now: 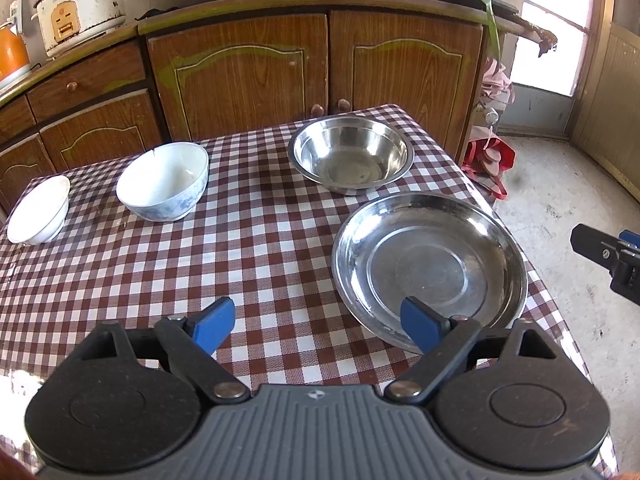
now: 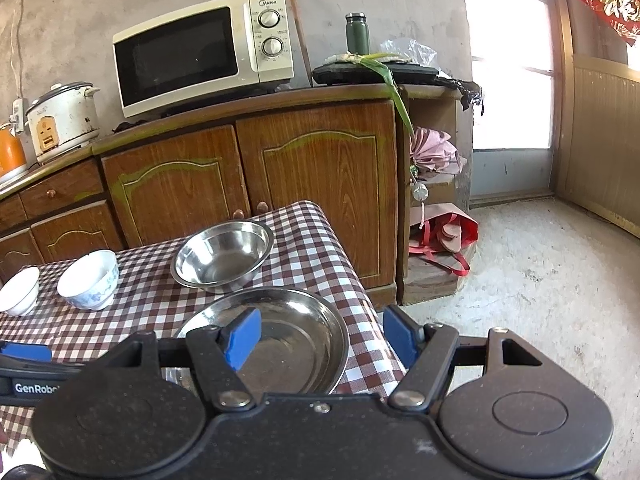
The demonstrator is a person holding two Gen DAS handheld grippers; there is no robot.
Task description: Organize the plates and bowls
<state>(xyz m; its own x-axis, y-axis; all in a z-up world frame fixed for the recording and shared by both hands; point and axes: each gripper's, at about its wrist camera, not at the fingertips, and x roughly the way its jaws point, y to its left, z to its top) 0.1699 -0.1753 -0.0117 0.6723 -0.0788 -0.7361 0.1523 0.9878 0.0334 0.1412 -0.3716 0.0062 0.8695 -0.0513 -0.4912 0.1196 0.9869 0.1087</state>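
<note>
On the checked tablecloth (image 1: 240,248) stand a steel plate (image 1: 430,268) at the near right, a steel bowl (image 1: 350,154) behind it, a blue-patterned white bowl (image 1: 164,182) and a small white bowl (image 1: 38,210) at the left. My left gripper (image 1: 318,326) is open and empty above the table's near edge, its right finger over the plate's near rim. My right gripper (image 2: 320,338) is open and empty, above the plate (image 2: 288,344) at the table's right edge. The steel bowl (image 2: 224,256), patterned bowl (image 2: 90,280) and small bowl (image 2: 20,290) also show there.
A wooden cabinet (image 1: 312,68) stands right behind the table, with a microwave (image 2: 200,52) and a rice cooker (image 1: 78,8) on top. A red bag (image 2: 444,240) lies on the concrete floor (image 2: 540,280) to the right. The right gripper shows at the left wrist view's edge (image 1: 608,260).
</note>
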